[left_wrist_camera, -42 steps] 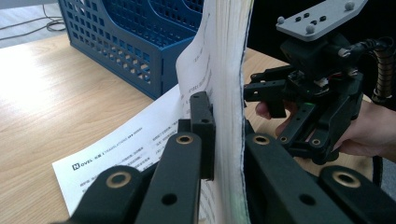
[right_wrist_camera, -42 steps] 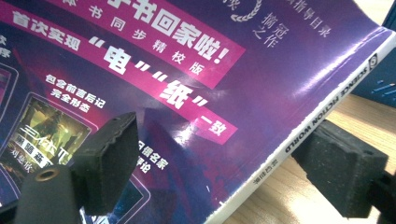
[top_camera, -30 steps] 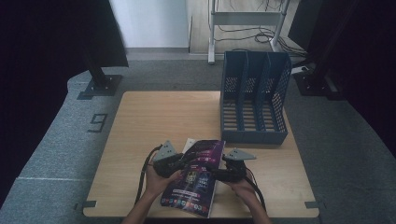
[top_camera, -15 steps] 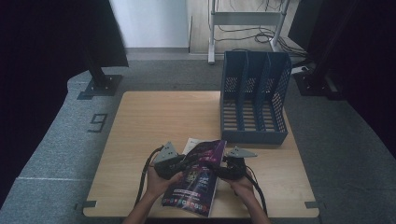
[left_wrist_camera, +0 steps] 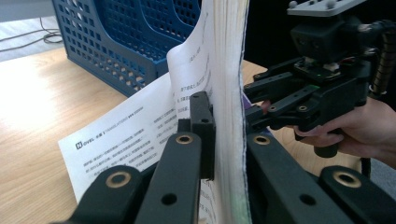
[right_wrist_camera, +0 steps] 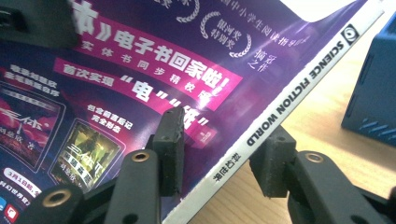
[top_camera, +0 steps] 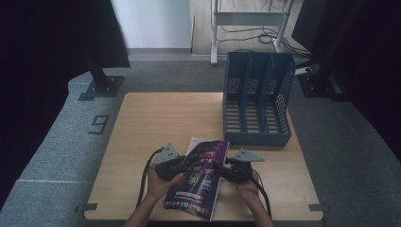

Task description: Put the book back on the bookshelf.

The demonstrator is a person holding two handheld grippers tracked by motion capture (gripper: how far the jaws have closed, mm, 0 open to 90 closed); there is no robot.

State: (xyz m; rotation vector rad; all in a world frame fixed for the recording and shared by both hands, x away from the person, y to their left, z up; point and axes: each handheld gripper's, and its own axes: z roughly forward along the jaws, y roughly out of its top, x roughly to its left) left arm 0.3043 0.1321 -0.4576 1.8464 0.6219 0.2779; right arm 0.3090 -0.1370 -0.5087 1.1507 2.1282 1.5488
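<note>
A magazine [top_camera: 201, 175] with a purple cover [right_wrist_camera: 140, 70] is held up off the table's near edge, between the two hands. My left gripper [top_camera: 187, 165] is shut on its page block [left_wrist_camera: 229, 70], with one pad [left_wrist_camera: 201, 135] pressed flat on a white printed page. My right gripper [right_wrist_camera: 222, 149] straddles the white spine [right_wrist_camera: 280, 105]. Its jaws have just been closing, and a thin gap still shows at each pad [right_wrist_camera: 273, 163]. The left gripper view has the right gripper [left_wrist_camera: 254, 100] just behind the pages, in a hand.
A blue perforated file rack [top_camera: 257, 99] with three slots stands at the table's back right, close behind the magazine [left_wrist_camera: 130, 37]. The wooden table [top_camera: 165, 118] lies bare to the left and in the middle. Black stands and cables sit on the floor beyond.
The right gripper has edged slightly in toward the magazine's right edge. The left hand and the magazine have kept their place.
</note>
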